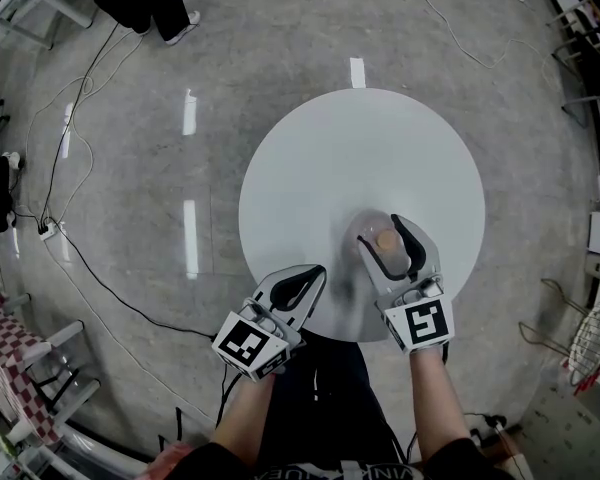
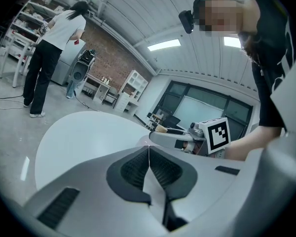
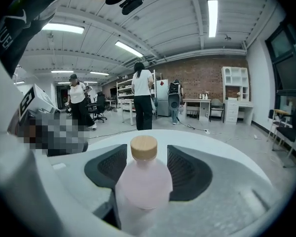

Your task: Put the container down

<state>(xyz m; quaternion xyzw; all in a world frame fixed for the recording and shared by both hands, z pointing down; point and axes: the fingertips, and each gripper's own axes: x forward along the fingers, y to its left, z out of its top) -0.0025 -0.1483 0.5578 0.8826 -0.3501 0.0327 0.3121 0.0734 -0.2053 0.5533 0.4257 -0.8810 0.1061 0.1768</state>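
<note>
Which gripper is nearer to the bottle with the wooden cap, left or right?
Right. The right gripper has the bottle between its jaws; the left gripper is apart, to its left, at the table edge.

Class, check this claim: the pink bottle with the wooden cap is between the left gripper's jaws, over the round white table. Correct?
Wrong gripper. The bottle is between the right gripper's jaws, over the round white table, as the right gripper view shows.

I'm looking at a grey concrete floor (image 1: 280,28) strewn with cables (image 1: 52,183) — brick wall (image 3: 207,80) at the far end, white shelving (image 3: 235,83) against it, strip lights (image 3: 212,16) along the ribbed ceiling (image 3: 163,19).
</note>
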